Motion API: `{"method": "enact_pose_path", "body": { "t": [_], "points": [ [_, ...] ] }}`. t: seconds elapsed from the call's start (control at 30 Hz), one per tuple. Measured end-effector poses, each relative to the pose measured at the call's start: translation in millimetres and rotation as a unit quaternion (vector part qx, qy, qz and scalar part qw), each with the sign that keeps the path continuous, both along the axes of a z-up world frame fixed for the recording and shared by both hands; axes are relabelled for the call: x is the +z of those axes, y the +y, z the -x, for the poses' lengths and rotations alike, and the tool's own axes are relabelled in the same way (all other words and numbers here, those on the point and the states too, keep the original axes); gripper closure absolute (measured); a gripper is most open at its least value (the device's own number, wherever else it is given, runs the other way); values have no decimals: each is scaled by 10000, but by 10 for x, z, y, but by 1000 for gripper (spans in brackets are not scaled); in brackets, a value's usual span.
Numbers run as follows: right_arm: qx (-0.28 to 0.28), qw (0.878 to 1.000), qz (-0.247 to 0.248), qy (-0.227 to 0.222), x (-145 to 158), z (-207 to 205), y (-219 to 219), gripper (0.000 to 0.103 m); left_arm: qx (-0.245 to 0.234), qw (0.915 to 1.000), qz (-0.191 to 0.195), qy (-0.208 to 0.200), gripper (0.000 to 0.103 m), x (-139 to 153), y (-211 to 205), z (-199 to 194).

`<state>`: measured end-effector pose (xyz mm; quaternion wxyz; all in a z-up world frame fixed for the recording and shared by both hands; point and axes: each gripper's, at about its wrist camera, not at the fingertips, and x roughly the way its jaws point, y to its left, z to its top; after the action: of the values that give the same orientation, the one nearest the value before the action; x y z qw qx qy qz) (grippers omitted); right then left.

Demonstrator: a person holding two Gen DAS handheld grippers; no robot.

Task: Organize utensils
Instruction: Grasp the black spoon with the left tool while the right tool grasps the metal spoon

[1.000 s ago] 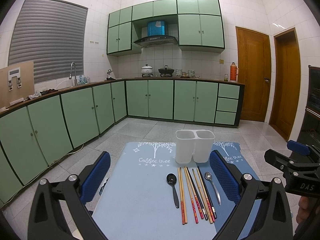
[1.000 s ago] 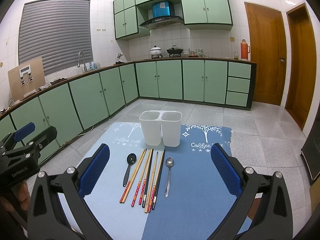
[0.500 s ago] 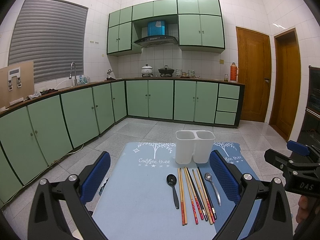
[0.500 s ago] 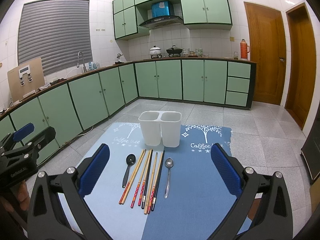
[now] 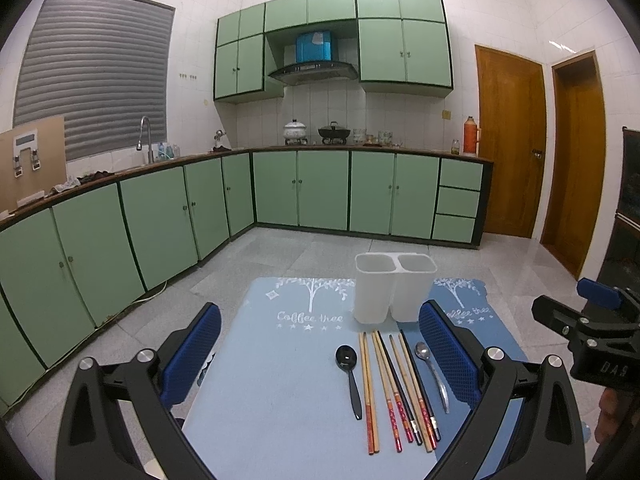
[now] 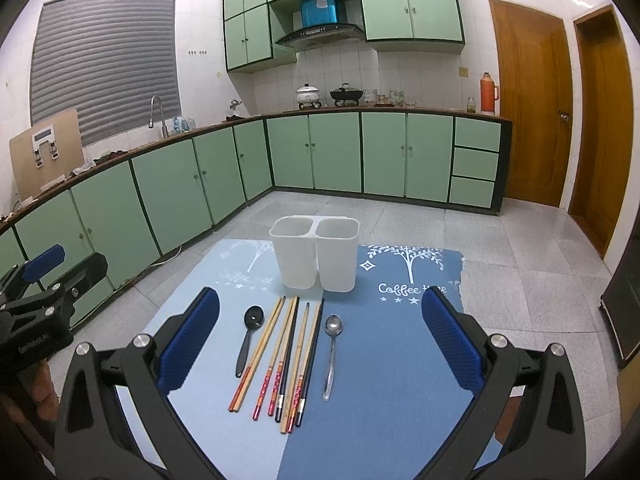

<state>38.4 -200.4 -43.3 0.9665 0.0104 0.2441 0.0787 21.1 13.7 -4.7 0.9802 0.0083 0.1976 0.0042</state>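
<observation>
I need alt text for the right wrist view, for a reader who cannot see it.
The open right gripper hovers over a blue mat where a black spoon, several chopsticks and a metal spoon lie in a row before an empty white two-compartment holder. Green kitchen cabinets stand behind.

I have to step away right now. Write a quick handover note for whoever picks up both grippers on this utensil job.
Left gripper: open, empty, held above the mat.
Right gripper: open, empty, also above the mat.
White two-compartment holder: upright at the far side of the mat; nothing shows above either rim.
Lying in a row in front of it: black spoon on the left, the chopsticks in the middle, metal spoon on the right.
Done: nothing sorted yet.
Left: everything. Put the spoons and chopsticks into the holder.
</observation>
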Motion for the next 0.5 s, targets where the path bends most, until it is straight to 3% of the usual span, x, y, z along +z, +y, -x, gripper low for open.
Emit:
{"method": "enact_pose_path", "body": {
  "t": [0.23, 0.5],
  "points": [
    [-100, 9990, 132, 403, -214, -450, -20, 5, 99, 9988, -18, 480, 6, -228, 68, -441],
    [-208, 9931, 273, 1125, -688, -1104, -63, 5, 198, 9910, -91, 1321, 6, -753, 120, -1156]
  ]
}}
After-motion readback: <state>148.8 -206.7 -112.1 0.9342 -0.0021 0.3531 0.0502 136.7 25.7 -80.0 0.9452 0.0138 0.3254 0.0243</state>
